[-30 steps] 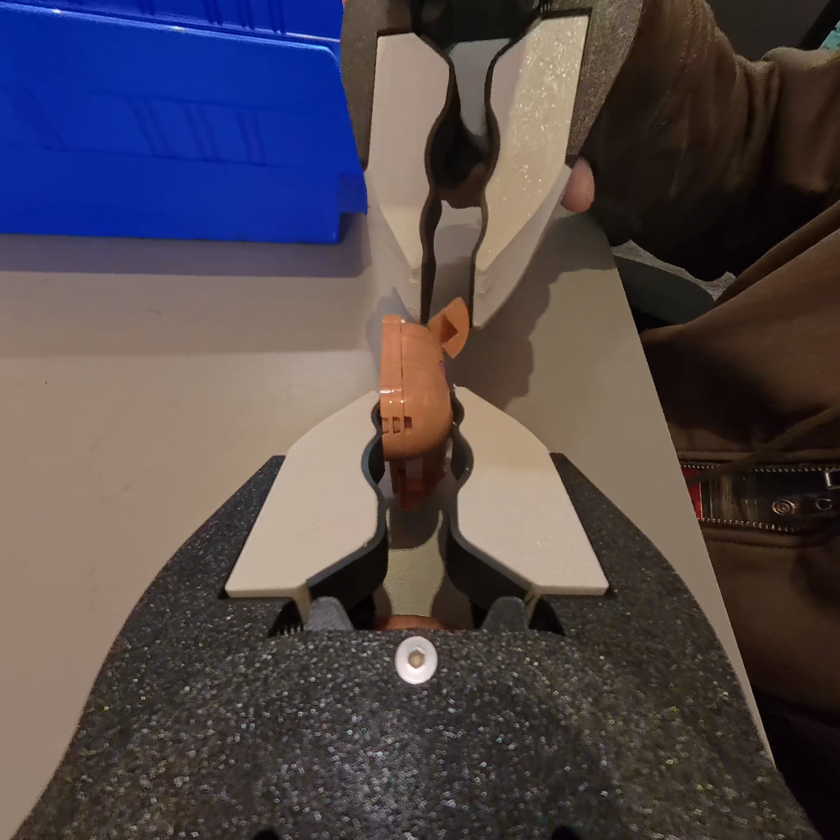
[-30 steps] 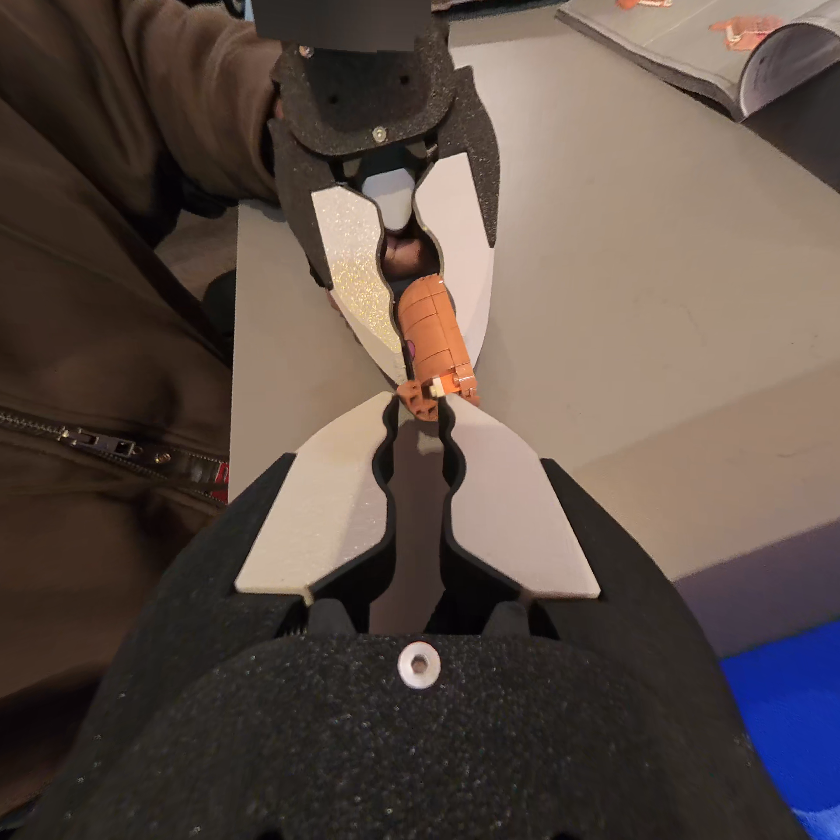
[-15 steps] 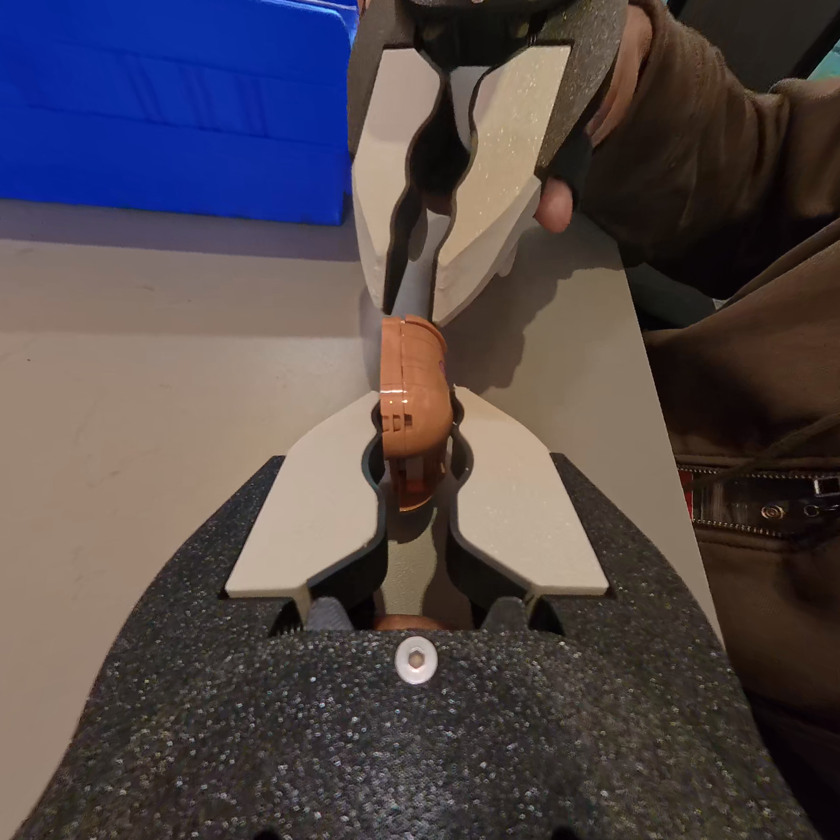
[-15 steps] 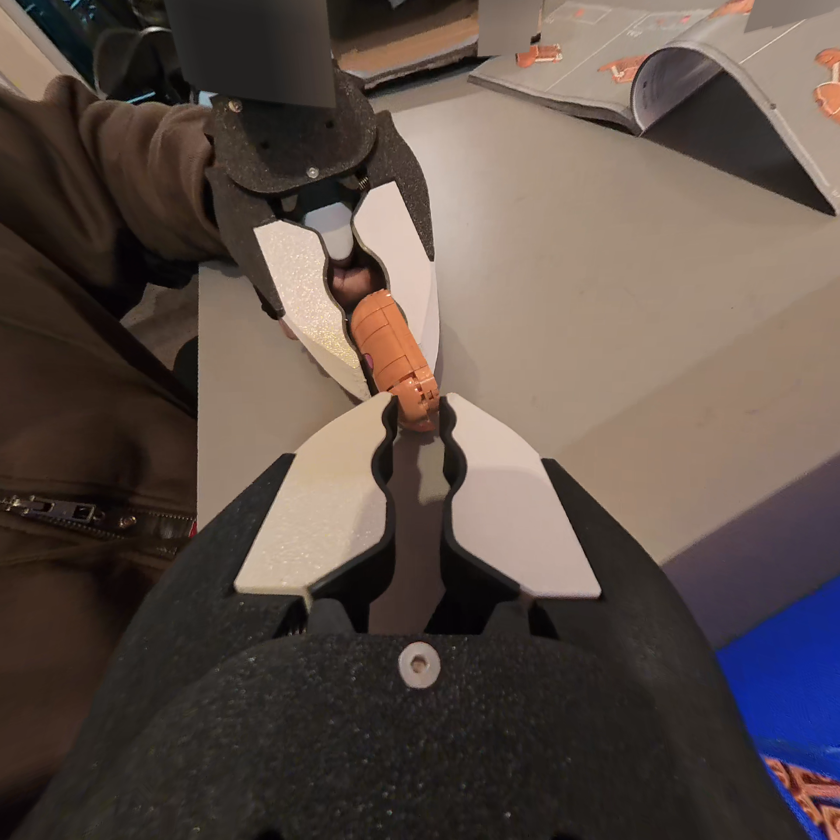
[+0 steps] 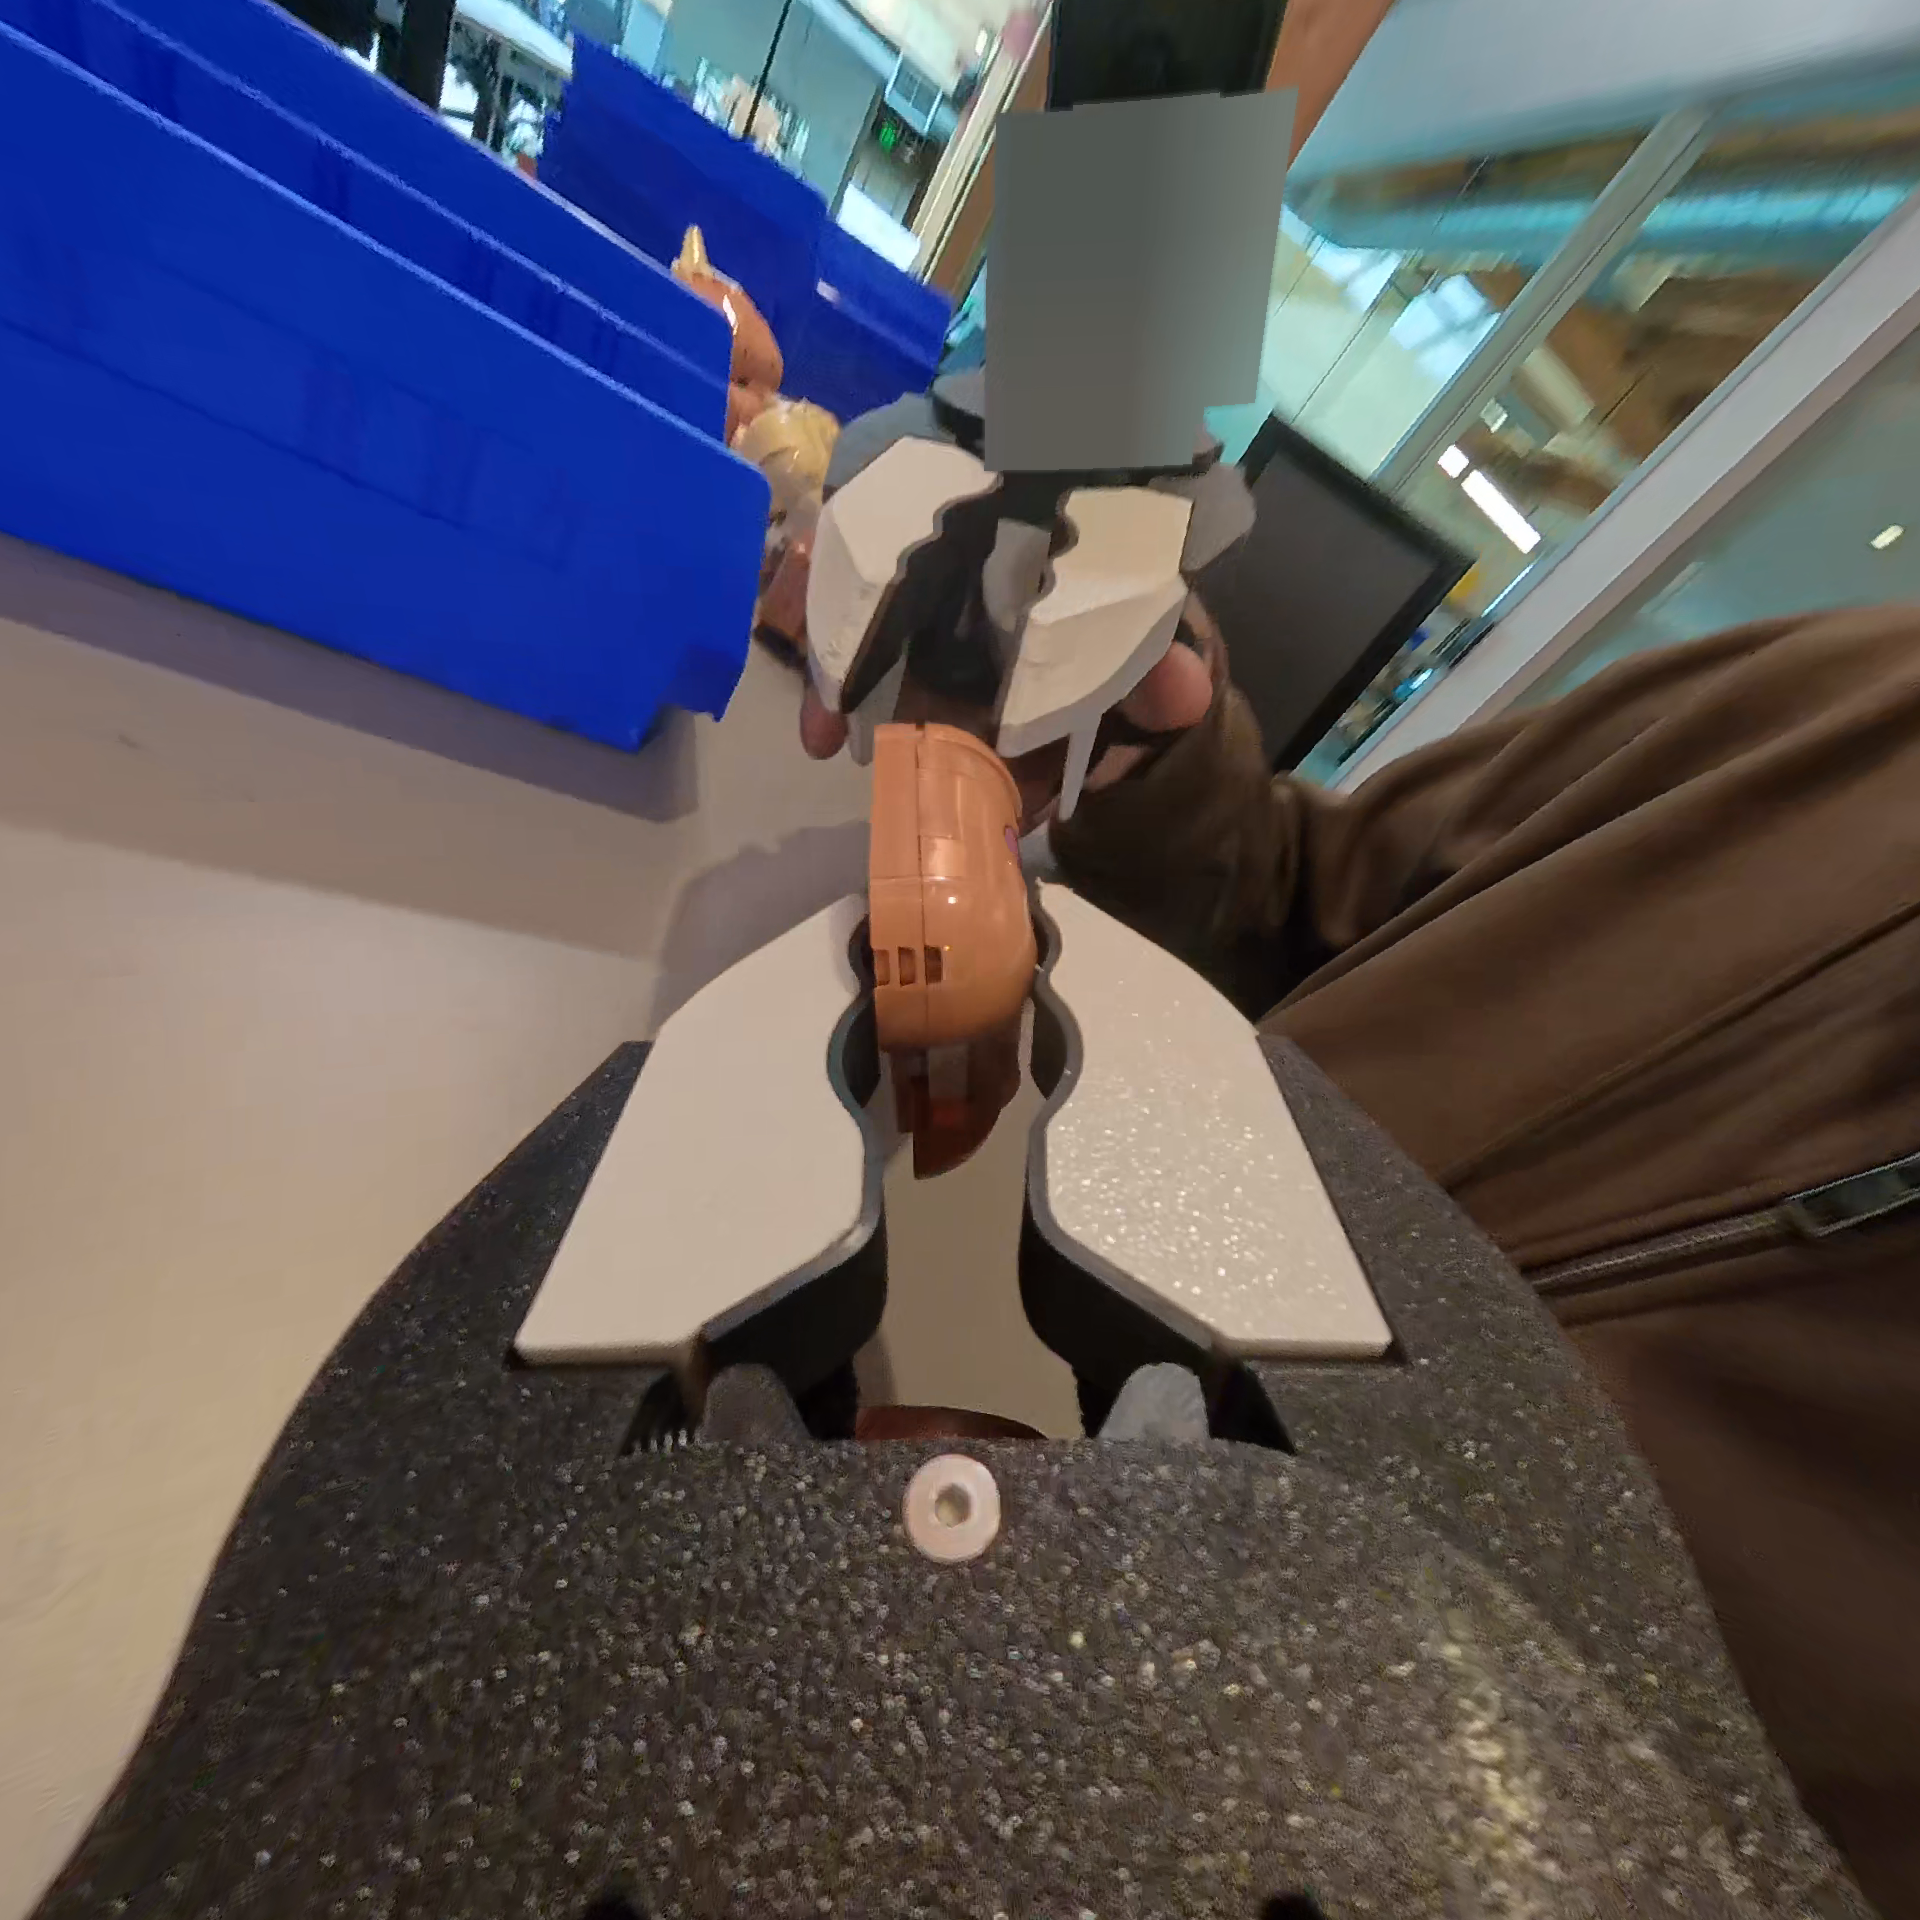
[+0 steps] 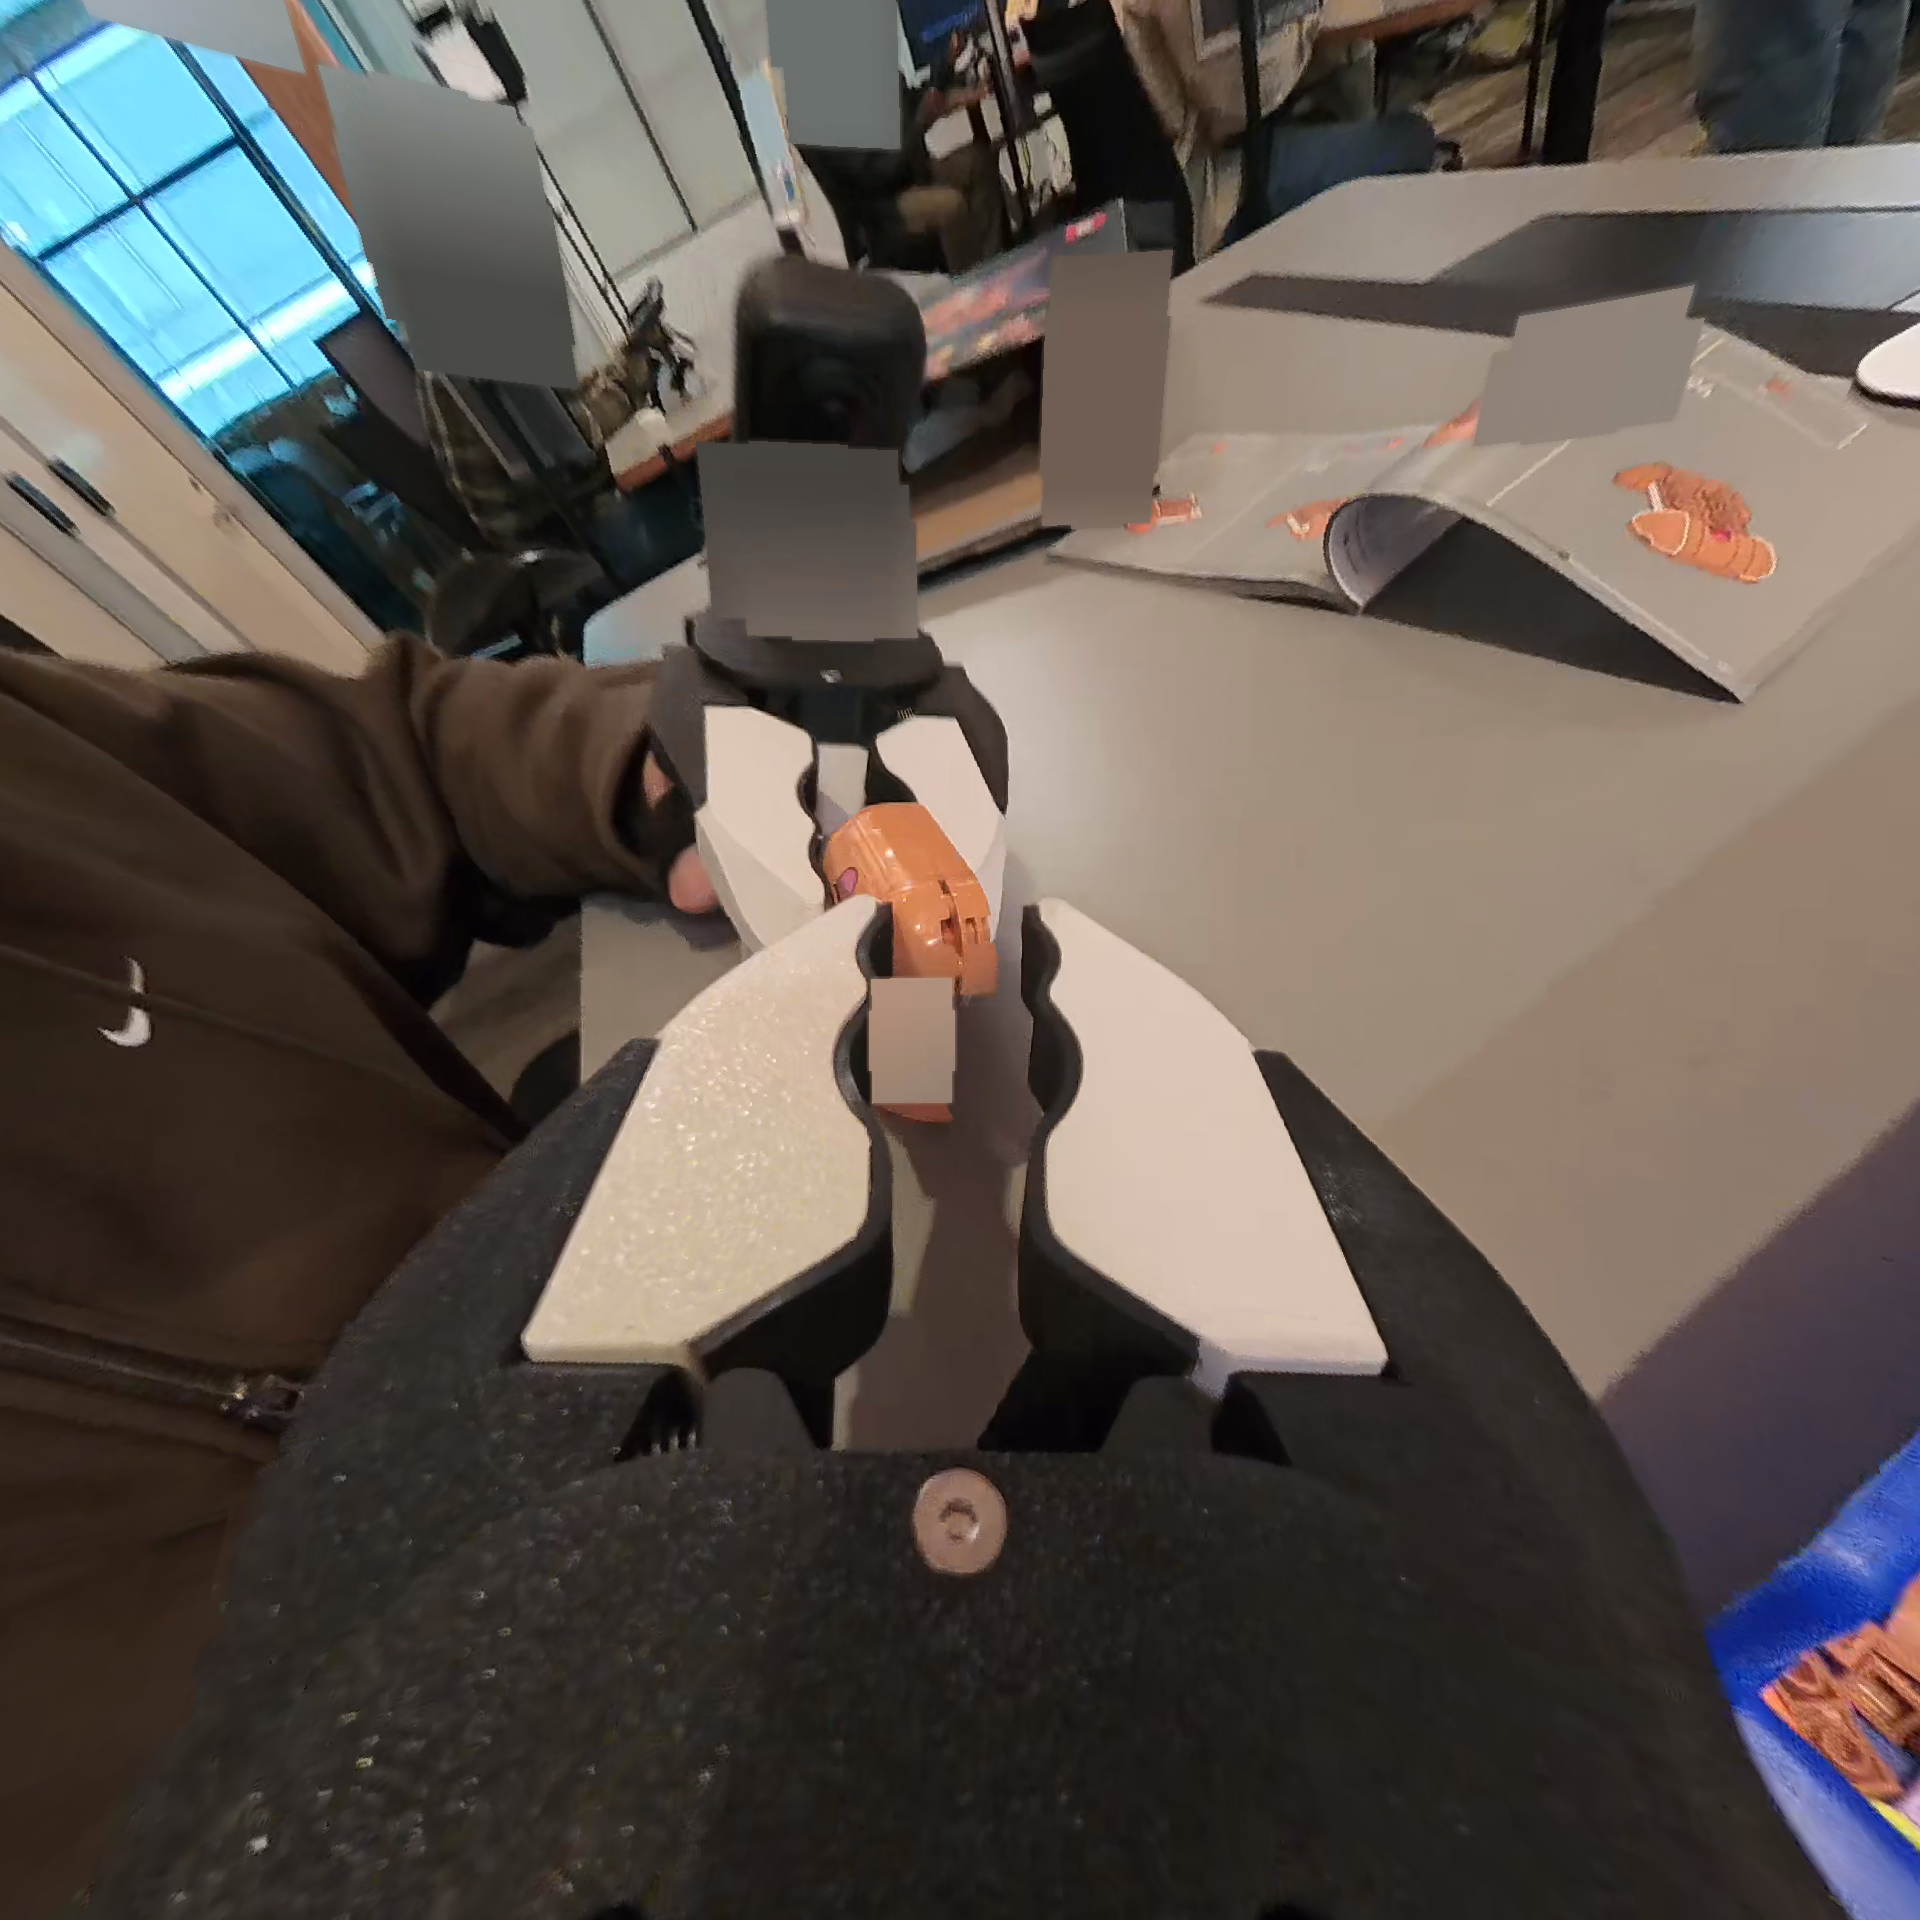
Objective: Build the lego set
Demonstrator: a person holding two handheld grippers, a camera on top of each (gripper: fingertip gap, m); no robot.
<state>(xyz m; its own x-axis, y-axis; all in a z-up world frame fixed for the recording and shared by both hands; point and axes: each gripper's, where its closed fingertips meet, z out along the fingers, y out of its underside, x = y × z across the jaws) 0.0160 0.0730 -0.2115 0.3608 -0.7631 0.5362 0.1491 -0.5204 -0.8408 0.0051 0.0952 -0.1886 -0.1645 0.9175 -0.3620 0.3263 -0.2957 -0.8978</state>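
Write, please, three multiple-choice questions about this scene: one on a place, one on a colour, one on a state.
1. Where does the open instruction booklet lie?
A. in a drawer
B. on the grey table
C. on the floor

2. What colour are the storage bins?
A. red
B. green
C. blue

3. How is the left gripper?
A. open and empty
B. shut on the lego assembly
C. laid down flat with nothing in it

Answers:
1 B: the right wrist view shows it spread open on the tabletop.
2 C: the left wrist view shows them plainly blue.
3 B: its fingers press the orange-brown piece from both sides.
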